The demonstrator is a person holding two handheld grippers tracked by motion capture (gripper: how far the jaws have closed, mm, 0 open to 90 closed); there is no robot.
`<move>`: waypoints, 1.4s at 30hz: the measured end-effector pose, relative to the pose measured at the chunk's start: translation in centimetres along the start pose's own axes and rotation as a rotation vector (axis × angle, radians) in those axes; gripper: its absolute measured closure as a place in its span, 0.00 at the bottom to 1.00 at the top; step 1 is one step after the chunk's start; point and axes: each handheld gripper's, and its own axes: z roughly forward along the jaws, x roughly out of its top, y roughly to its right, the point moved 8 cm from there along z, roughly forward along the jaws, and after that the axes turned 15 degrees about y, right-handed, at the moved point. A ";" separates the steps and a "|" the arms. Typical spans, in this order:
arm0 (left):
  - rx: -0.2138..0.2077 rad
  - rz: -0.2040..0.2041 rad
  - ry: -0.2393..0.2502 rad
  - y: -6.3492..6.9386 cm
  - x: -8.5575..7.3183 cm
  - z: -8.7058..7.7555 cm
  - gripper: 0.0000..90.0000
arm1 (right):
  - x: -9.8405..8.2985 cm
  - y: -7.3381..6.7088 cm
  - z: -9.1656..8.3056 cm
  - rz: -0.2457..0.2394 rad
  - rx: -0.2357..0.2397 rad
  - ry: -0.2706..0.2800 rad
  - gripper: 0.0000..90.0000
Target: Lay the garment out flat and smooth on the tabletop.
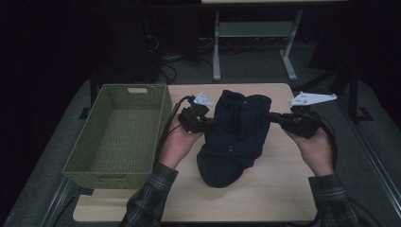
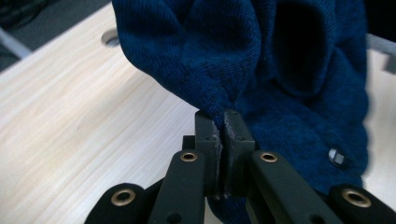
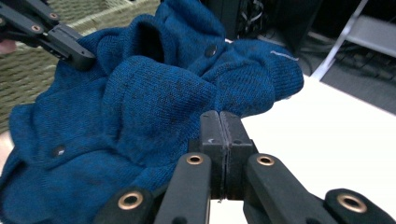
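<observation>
One counter (image 1: 283, 189), one green woven basket (image 1: 120, 135), one dark blue knitted garment (image 1: 236, 137) and two hand-held grippers are present. Two hands in plaid sleeves enter from the near edge.

The counter is a light wood surface. The basket stands on its left part, long axis running near to far, with nothing visible inside it.

The garment sits at the middle of the counter, just right of the basket. It is gathered into a bunched mass. Its long axis runs near to far, tilted slightly, with the rounded end pointing to the near-left and the wider end at the far side. The upper portion is lifted between the two hand-held grippers; the near end appears to rest on the counter.

The left hand-held gripper (image 1: 210, 124) is clamped on the left edge of the garment. The right hand-held gripper (image 1: 274, 118) meets the right edge, jaws pressed together.

The left gripper view shows a pinched fold of knit between the closed pads (image 2: 209, 135) and one small dark button (image 2: 337, 156). The right gripper view shows two such buttons (image 3: 211, 50) and the basket behind the garment; whether cloth lies between its own closed jaws cannot be told there. The high view shows none of this detail.
</observation>
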 end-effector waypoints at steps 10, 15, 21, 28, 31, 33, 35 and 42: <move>0.119 -0.070 -0.074 -3.6 -3.0 3.2 0.96 | -3.9 2.0 7.4 0.091 0.004 -0.091 0.99; 0.144 -0.120 -0.108 -4.9 -4.8 4.6 0.94 | -5.6 2.6 10.4 0.102 0.000 -0.123 0.98; 0.177 -0.125 -0.107 -5.3 -5.5 4.6 0.67 | -5.8 2.2 10.9 0.096 0.017 -0.112 0.86; 0.112 -0.104 -0.088 -2.8 -5.3 3.1 0.78 | -6.0 0.2 7.9 0.085 0.089 -0.097 1.00; 0.104 -0.080 -0.111 -1.9 -5.9 2.8 0.92 | -6.8 -1.1 6.6 0.097 0.121 -0.104 1.00; 0.101 -0.080 -0.111 -1.6 -6.1 2.8 0.97 | -7.1 -1.6 6.2 0.095 0.132 -0.105 1.00; 0.098 -0.072 -0.114 -1.2 -6.7 2.8 0.99 | -7.8 -2.5 5.5 0.086 0.153 -0.110 1.00; 0.100 -0.071 -0.086 -0.7 -7.5 3.1 0.99 | -10.8 -5.3 5.1 0.048 0.191 -0.163 1.00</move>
